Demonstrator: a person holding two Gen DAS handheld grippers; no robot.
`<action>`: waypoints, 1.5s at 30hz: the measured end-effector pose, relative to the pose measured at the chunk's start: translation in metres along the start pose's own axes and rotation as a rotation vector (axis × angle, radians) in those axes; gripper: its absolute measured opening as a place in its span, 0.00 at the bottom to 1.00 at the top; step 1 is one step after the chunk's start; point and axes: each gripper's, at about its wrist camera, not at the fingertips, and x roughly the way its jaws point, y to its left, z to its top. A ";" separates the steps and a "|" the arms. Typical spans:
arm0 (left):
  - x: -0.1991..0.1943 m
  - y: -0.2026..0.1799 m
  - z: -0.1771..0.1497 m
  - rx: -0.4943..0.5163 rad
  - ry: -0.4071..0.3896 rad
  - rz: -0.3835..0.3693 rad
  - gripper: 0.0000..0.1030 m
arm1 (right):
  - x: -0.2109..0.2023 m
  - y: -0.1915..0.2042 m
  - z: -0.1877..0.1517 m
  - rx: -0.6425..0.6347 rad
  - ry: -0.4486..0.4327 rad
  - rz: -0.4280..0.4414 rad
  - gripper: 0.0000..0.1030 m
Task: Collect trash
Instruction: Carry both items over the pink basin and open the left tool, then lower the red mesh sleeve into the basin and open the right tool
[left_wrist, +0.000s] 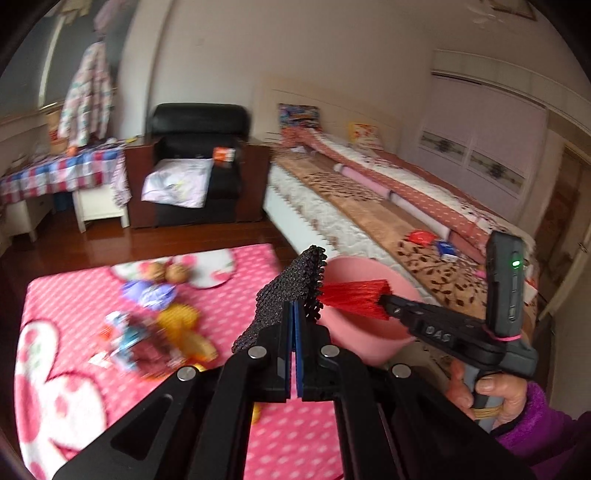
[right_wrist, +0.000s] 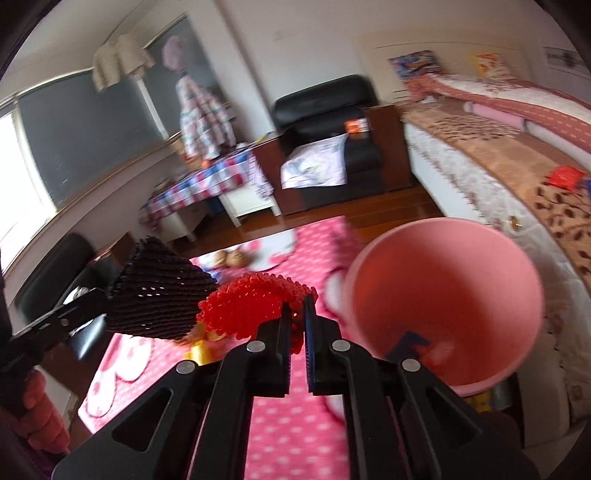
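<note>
Pink bin (right_wrist: 447, 306) stands beside the bed, trash (left_wrist: 162, 332) scattered on the blanket. Left hand-held gripper (left_wrist: 295, 291) looks closed, empty; right hand-held gripper (right_wrist: 295, 314) nearly closed. Open wide, descend squarely.

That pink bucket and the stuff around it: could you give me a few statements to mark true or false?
1. The round pink plastic bucket holds some scraps at its bottom. True.
2. The left tongs, with black textured fingers, are spread wide open. False: their jaws are closed together.
3. Wrappers and two brown walnuts lie on the pink polka-dot blanket. True.
4. The right tongs have blue fingers. False: their fingers are red.
5. A red packet lies on the leaf-patterned bed cover. True.
6. The black leather armchair is bare. False: white cloth lies on it.
</note>
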 end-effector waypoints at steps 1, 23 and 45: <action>0.004 -0.006 0.003 0.009 -0.001 -0.016 0.00 | -0.002 -0.007 0.000 0.011 -0.007 -0.017 0.06; 0.163 -0.086 0.013 0.055 0.161 -0.163 0.01 | 0.009 -0.121 -0.014 0.193 0.035 -0.205 0.06; 0.153 -0.067 -0.002 0.036 0.157 -0.083 0.34 | 0.015 -0.117 -0.019 0.197 0.075 -0.247 0.32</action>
